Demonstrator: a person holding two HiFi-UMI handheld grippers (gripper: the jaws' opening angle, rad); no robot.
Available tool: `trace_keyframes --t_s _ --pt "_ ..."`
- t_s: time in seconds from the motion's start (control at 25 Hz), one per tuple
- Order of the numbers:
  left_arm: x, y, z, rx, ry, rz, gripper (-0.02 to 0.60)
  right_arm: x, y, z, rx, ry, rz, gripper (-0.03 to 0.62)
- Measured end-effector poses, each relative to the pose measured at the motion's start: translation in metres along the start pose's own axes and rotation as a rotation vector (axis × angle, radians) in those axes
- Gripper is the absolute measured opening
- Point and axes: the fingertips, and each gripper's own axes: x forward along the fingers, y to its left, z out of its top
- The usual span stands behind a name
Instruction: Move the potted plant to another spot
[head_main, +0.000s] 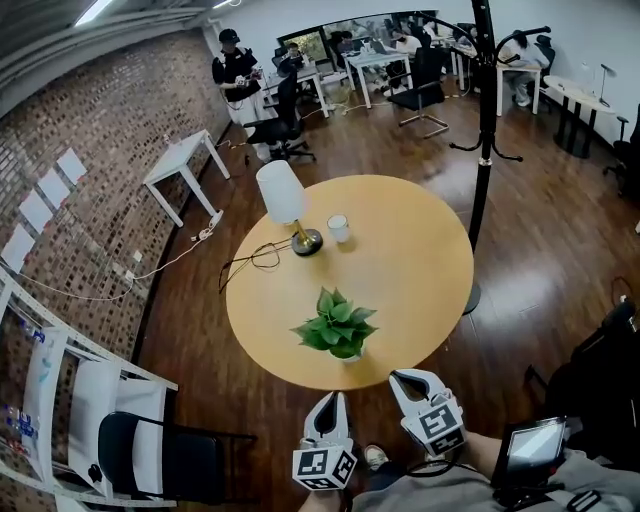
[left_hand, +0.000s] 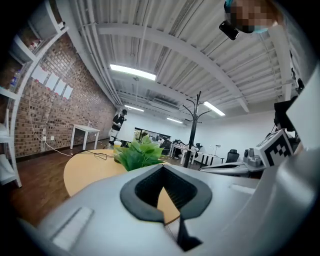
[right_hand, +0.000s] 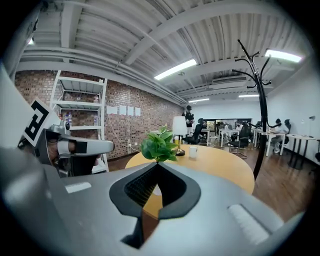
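**Head view.** The potted plant (head_main: 337, 325) stands on the round wooden table (head_main: 425, 290), close to its near edge. Its leaves hide nearly all of the pot. Farther in stand a white-shaded lamp (head_main: 285, 200) and a white cup (head_main: 338, 228). A black cable (head_main: 250, 262) trails off the table's left rim. The tabletop to the right of the plant is bare. The left gripper (head_main: 335, 397) and the right gripper (head_main: 398, 377) sit side by side just off the near edge, short of the plant and not touching it. A black coat stand (head_main: 486, 120) rises beside the table's right side. A chair (head_main: 150, 450) and a white shelf unit (head_main: 60, 370) stand at the lower left.

**Left gripper view.** The jaws are closed together with nothing between them. The plant lies ahead, slightly left of the tips, and the right gripper shows at the right.

**Right gripper view.** The jaws are closed and empty. The plant stands straight ahead above the tips, with the lamp and cup behind it. The coat stand is at the right.
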Motion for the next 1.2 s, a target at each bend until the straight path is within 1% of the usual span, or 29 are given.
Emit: trace_keyframes --t_s 0.08,0.2,0.32,0.44,0.56,0.76,0.92,1.2 --pt "0.008 0.016 0.001 -0.003 0.012 -0.025 -0.008 0.015 0.001 0.004 -0.002 0.016 -0.033 0.006" --pt "0.017 0.032 0.0 -0.003 0.038 -0.067 -0.008 0.031 0.002 0.01 -0.005 0.012 -0.08 0.006" --pt "0.024 0.044 -0.003 -0.007 0.061 -0.089 -0.008 0.043 0.006 0.005 0.032 0.037 -0.084 0.006" --pt "0.03 0.051 -0.008 -0.013 0.075 -0.093 -0.008 0.052 0.002 -0.002 0.026 0.05 -0.096 0.006" --pt "0.038 0.057 -0.01 -0.017 0.081 -0.077 -0.008 0.059 -0.007 -0.003 0.007 0.066 -0.104 0.007" --pt "0.045 0.064 -0.02 -0.024 0.104 -0.051 -0.008 0.07 -0.009 -0.017 0.004 0.087 -0.067 0.007" --pt "0.054 0.073 -0.044 -0.035 0.134 -0.025 -0.008 0.082 -0.017 -0.035 0.006 0.116 -0.053 0.008" --pt "0.08 0.097 -0.095 -0.048 0.197 0.008 -0.008 0.116 -0.032 -0.084 0.015 0.184 -0.028 0.008"
